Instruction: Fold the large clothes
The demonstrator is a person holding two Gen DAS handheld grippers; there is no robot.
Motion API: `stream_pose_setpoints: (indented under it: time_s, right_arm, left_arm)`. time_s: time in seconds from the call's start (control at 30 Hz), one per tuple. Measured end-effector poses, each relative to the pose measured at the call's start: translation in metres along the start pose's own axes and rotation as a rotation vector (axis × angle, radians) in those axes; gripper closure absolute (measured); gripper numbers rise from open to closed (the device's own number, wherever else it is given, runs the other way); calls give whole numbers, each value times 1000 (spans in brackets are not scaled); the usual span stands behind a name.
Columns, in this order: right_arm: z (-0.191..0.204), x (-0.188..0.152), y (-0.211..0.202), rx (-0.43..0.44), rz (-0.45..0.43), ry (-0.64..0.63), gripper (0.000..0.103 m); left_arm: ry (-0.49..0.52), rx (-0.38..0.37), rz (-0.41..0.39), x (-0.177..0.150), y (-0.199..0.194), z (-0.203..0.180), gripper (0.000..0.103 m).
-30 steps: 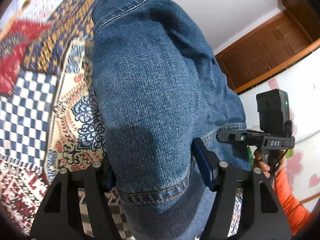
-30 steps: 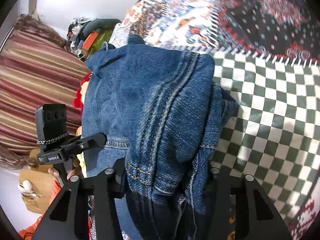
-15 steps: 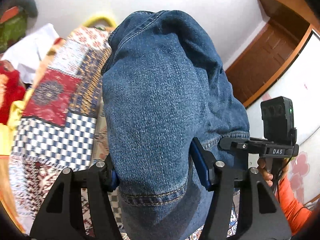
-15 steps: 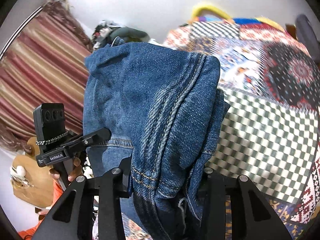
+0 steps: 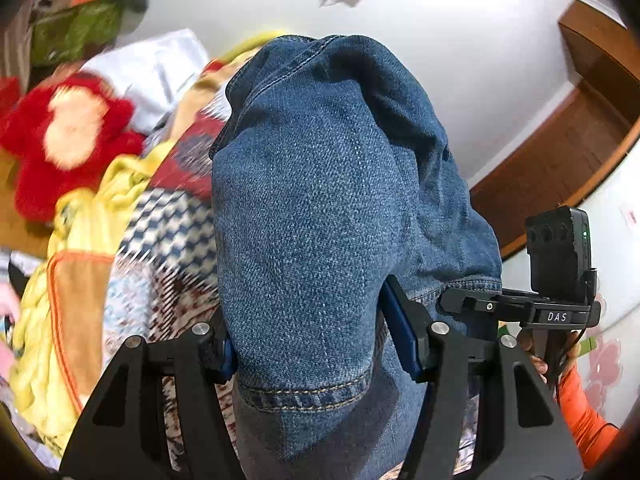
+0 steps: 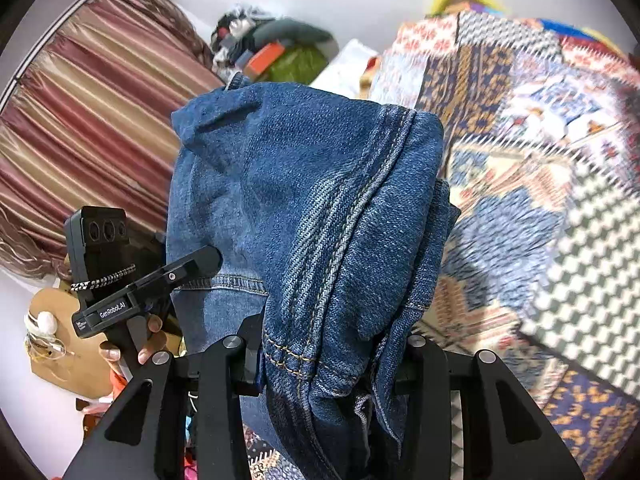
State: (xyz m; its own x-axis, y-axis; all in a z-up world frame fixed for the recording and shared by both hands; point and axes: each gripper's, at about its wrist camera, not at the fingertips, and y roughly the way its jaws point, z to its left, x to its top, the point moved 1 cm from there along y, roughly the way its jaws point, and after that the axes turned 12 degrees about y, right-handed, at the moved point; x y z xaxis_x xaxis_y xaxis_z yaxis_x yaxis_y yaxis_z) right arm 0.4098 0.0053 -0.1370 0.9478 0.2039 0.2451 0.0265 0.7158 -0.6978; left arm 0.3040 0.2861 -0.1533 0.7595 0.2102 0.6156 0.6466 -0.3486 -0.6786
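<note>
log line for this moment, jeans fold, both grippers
step: fold large clothes | left gripper: shut on jeans hem | right gripper: shut on jeans | jeans: lifted, draped over both grippers | below: patchwork bedspread

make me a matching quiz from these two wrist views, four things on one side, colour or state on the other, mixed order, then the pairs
Things
1. jeans
2. plush toy
3. curtain
4. left gripper

Colour or state
A. red
B. shut on denim
C. maroon and cream stripes
D. blue, held by both grippers

Pairs: 1-D, 2-A, 3-C, 4-B. The right gripper clamps the jeans too.
</note>
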Motion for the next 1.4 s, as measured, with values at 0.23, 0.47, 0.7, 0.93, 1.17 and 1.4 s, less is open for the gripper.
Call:
stream_pose_setpoints:
  time_s: [0.23, 0.47, 0.7, 0.93, 1.17, 1.4]
  right_arm:
    - [-14, -3, 76, -23, 124, 56, 65]
    - [-42, 9, 133, -66, 197, 77, 65]
    - [-72, 29, 164, -53, 248, 109, 59]
    - [-70, 20, 132, -148, 210, -11, 58]
    - [-28, 0, 76, -290, 42, -222, 57]
    - [-2, -25, 86, -244, 53, -277, 57]
  left_arm:
    - [-94, 27, 86, -36, 29, 52, 43]
    - [-171, 39, 148, -56, 75, 90, 42]
    - [-97, 84, 148, -61, 94, 95, 31]
    - [38, 266, 147, -61, 65, 64, 29]
    - [183, 369, 59, -67, 22, 25, 29]
    - [141, 334, 62, -83, 35, 14, 29]
